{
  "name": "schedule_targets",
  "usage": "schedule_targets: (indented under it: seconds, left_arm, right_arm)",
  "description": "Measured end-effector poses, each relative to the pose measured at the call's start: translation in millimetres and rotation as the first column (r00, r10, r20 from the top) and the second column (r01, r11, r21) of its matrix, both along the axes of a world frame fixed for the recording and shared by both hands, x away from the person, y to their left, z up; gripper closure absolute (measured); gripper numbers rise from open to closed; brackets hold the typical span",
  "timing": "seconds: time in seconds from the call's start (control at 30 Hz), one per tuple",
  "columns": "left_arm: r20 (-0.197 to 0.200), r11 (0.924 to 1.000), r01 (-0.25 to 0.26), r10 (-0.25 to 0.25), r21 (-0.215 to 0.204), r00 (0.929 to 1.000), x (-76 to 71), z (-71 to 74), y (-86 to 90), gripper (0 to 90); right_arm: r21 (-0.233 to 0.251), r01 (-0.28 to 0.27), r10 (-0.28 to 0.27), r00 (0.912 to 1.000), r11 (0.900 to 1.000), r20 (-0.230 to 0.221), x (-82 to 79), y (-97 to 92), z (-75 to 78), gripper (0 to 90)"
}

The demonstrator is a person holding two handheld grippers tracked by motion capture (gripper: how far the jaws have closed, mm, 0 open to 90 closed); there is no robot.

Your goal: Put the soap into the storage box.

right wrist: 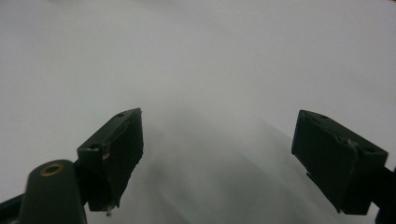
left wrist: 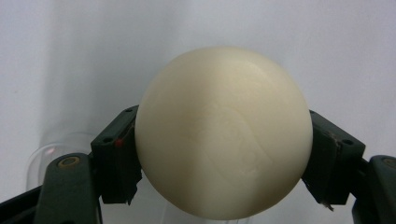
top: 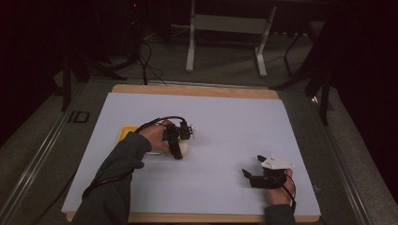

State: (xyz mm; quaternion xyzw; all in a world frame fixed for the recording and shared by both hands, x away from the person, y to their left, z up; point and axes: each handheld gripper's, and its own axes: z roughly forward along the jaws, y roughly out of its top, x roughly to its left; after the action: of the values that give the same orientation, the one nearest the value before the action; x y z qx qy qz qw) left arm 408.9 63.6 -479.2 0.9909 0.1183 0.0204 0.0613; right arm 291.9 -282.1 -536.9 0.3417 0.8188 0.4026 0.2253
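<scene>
The left gripper (left wrist: 223,154) is clamped on a cream-white ball (left wrist: 223,133): in the left gripper view its two black jaws press against the ball's opposite sides, one at the lower left and one at the lower right, and the ball bulges up and forward beyond them. Below and behind the left jaw a faint clear rounded shape shows against the white surface, too blurred to tell what it is. In the high view the left gripper (top: 180,149) points down at the white sheet (top: 225,122) that covers the table, with the ball (top: 184,148) pale between its tips, at or just above the sheet. A yellow object (top: 126,132) lies just behind the left hand (top: 155,136), partly hidden by it, and a black cable loops over the hand from the gripper's top.

The right gripper (right wrist: 217,158) has its jaws spread wide apart with nothing between them; the right gripper view shows bare white sheet ahead of them. In the high view the right gripper (top: 253,169) sits well to the right of the left one and nearer the person, with its grey three-cornered plate on top and the right hand (top: 280,190) behind it. Wooden table edge shows beyond the sheet.
</scene>
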Motion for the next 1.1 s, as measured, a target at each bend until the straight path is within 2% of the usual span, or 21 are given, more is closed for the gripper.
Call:
schedule_targets:
  seconds: [0.5,0.9,1.1]
  left_arm:
    - [0.016,0.9988,-0.047,0.047,-0.015,0.9987,4.6,13.1,17.5,25.1]
    - [0.038,0.9962,-0.087,0.087,0.001,0.9955,9.3,27.8,31.5,25.1]
    - [0.028,0.9927,-0.120,0.120,0.013,0.9924,10.5,31.7,40.2,25.1]
  right_arm:
    - [0.001,0.001,-0.001,1.0000,1.0000,0.001,0.0,0.0,0.0,16.4]
    - [0.000,0.001,-0.001,1.0000,1.0000,0.002,-0.1,0.0,0.0,16.4]
    - [-0.001,0.001,-0.001,1.0000,1.0000,0.001,-0.1,0.1,0.0,16.4]
